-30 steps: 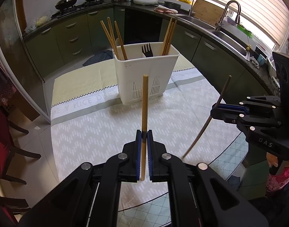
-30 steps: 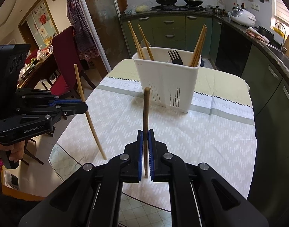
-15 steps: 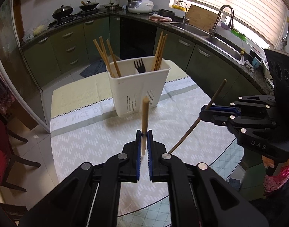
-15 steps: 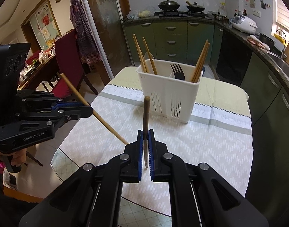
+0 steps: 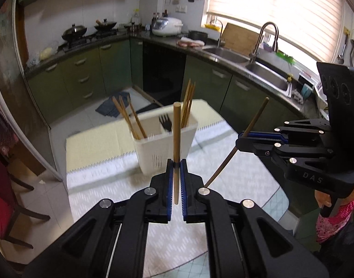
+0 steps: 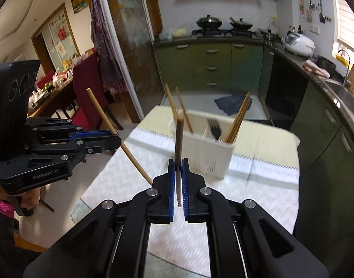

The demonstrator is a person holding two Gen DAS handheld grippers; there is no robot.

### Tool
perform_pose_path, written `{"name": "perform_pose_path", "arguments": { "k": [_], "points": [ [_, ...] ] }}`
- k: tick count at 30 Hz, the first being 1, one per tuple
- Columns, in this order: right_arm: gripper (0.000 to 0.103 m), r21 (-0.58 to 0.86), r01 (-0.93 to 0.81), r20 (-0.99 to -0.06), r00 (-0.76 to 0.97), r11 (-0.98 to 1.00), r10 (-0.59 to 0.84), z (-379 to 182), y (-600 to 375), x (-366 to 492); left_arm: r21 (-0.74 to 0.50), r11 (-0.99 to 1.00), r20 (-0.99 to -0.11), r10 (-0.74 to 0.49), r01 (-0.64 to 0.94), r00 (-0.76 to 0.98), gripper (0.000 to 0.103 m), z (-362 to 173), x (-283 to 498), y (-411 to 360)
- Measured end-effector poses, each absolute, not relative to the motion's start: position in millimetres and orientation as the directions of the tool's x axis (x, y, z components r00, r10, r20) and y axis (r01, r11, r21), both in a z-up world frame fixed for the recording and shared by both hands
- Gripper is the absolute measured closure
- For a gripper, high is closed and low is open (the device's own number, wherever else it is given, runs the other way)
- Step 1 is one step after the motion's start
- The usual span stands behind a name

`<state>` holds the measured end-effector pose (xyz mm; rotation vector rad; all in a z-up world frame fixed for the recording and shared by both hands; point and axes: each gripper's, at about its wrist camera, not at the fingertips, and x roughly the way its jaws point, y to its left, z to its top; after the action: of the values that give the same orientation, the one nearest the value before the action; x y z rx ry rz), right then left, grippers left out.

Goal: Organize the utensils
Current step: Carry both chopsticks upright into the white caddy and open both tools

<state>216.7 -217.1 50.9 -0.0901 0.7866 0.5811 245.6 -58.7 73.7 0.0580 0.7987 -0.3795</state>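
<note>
Left wrist view: left hand-held gripper (image 5: 176,164) clenched on light chopstick (image 5: 176,134), right hand-held gripper (image 6: 178,163) on dark chopstick (image 6: 178,143), both short of the white caddy (image 5: 164,148) on the worktop (image 5: 235,169); advise tipping each upright above a compartment before release.

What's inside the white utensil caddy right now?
The white caddy holds wooden chopsticks in its left compartment, a black fork in the middle, and more chopsticks on the right. Its walls hide the lower ends and the bottom.
</note>
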Motion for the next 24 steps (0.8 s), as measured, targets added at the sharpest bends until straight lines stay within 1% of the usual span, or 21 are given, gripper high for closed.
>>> {"name": "perform_pose_path", "arguments": {
  "k": [8,14,19,24],
  "points": [
    [0.097,0.146,-0.51,-0.639,0.605,0.848,0.475,105,-229,239,-0.094,0.931,-0.643,-0.326,0.352,0.693,0.097,132,270,-59],
    [0.097,0.146,-0.485,-0.596,0.653,0.862,0.468,140,-235,265,-0.079,0.937,-0.575,-0.322,0.341,0.752,0.097,175,294,-60],
    [0.097,0.149,-0.458,-0.574,0.682,0.877,0.454,152,-239,297,-0.07,0.942,-0.558,-0.311,0.329,0.769,0.097,183,321,-61],
    [0.096,0.157,-0.433,-0.575,0.691,0.888,0.438,138,-239,328,-0.069,0.948,-0.578,-0.292,0.311,0.762,0.097,161,351,-62]
  ]
}}
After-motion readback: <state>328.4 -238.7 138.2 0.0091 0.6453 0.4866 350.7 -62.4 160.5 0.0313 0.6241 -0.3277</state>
